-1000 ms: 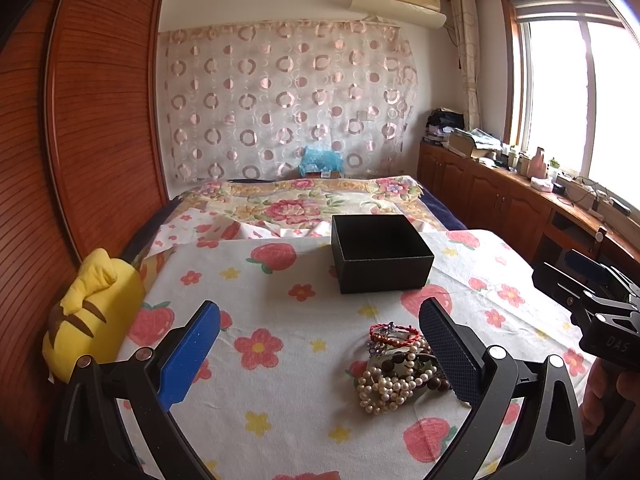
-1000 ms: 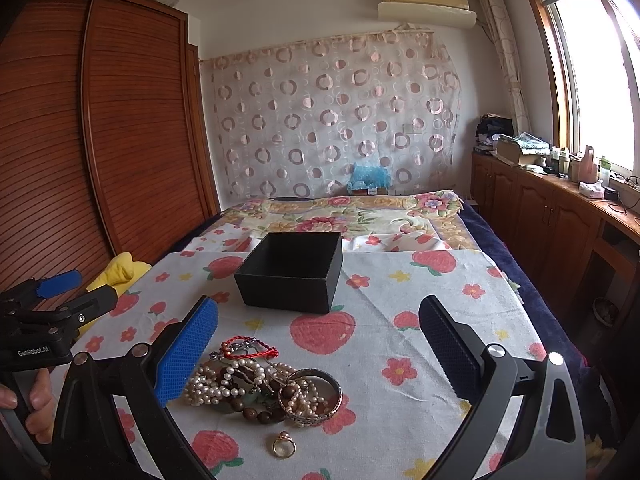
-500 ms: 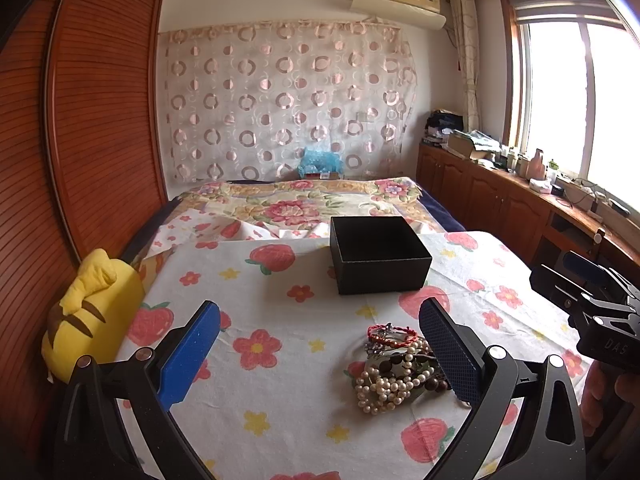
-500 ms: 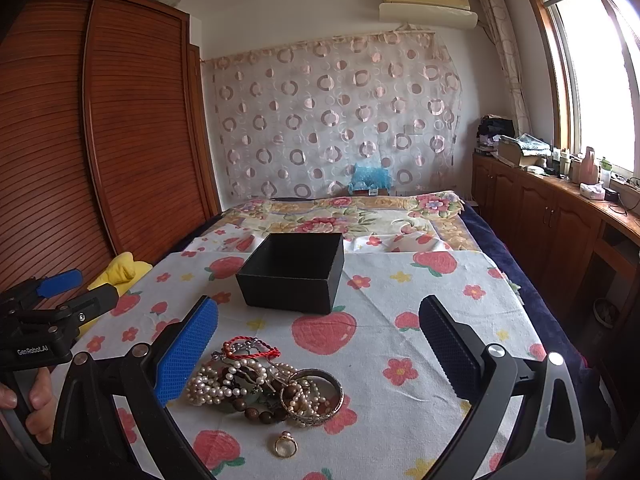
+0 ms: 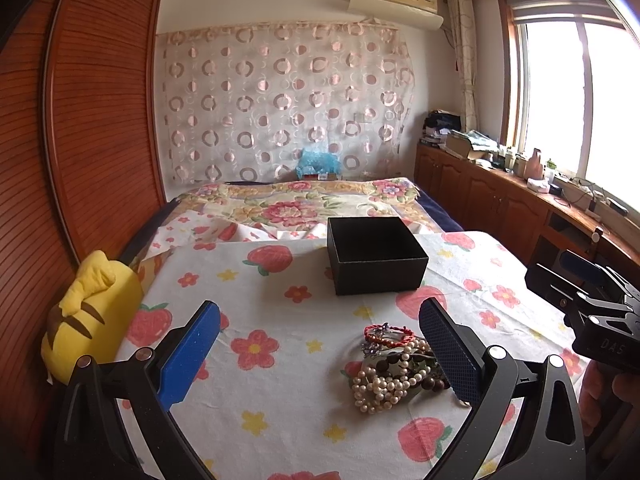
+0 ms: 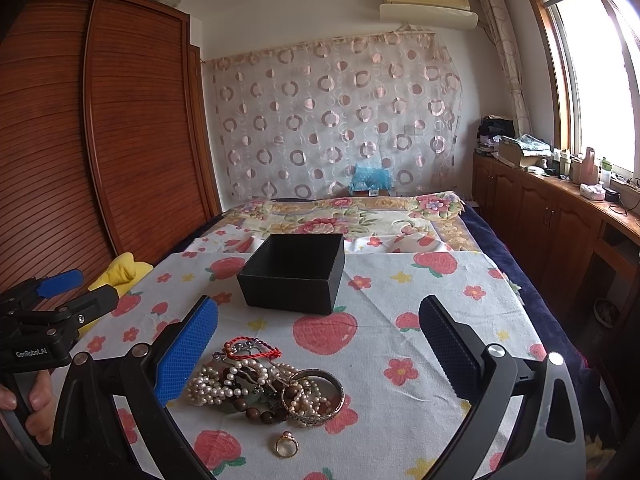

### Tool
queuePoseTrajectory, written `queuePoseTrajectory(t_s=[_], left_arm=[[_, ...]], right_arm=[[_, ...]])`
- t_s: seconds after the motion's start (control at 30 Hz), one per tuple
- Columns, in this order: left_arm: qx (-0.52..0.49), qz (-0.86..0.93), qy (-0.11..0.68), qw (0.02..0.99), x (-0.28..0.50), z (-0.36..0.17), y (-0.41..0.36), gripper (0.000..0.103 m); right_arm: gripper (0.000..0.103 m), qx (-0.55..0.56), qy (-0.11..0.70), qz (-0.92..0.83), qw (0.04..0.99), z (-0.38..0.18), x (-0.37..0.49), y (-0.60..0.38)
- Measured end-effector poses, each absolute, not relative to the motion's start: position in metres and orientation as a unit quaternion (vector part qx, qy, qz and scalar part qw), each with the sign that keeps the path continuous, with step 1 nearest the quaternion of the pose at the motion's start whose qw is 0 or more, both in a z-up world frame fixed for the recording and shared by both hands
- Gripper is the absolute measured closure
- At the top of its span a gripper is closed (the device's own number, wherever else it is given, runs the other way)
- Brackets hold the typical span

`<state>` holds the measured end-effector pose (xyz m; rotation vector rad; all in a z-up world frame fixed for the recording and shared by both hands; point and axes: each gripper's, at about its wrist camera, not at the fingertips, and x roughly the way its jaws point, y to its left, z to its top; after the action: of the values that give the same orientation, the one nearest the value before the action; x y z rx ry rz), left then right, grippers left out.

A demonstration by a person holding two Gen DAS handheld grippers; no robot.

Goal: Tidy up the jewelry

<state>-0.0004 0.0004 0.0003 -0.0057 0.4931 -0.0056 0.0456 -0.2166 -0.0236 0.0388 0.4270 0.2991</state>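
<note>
A heap of jewelry (image 6: 260,384) lies on the strawberry-print cloth (image 6: 400,320): pearl strands, dark wooden beads, a red cord bracelet (image 6: 252,350), a metal bangle (image 6: 316,396) and a gold ring (image 6: 286,446). An open black box (image 6: 294,272) stands behind it. In the left wrist view the heap (image 5: 396,372) sits by the right finger, the box (image 5: 376,254) beyond. My left gripper (image 5: 320,356) is open and empty. My right gripper (image 6: 320,356) is open and empty above the heap.
A yellow plush toy (image 5: 88,316) lies at the cloth's left edge by the wooden wardrobe (image 5: 80,120). A floral quilt (image 5: 304,204) lies behind the box. Wooden cabinets (image 6: 560,232) with clutter run along the right under the window.
Both views have shifted slightly; the heap and box sit a little differently in frame. Both grippers stay open and nothing has been touched.
</note>
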Motion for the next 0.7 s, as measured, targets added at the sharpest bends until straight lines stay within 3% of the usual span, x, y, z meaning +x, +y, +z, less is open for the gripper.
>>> queuePoseTrajectory(t_s=[0.7], left_arm=[[-0.004,-0.002,0.245,0.97,-0.0002,-0.0001,0.0007,0.007]], right_arm=[[0.002,0.019,0.212,0.149,0.966,-0.0238,0.0459,-0.2186]])
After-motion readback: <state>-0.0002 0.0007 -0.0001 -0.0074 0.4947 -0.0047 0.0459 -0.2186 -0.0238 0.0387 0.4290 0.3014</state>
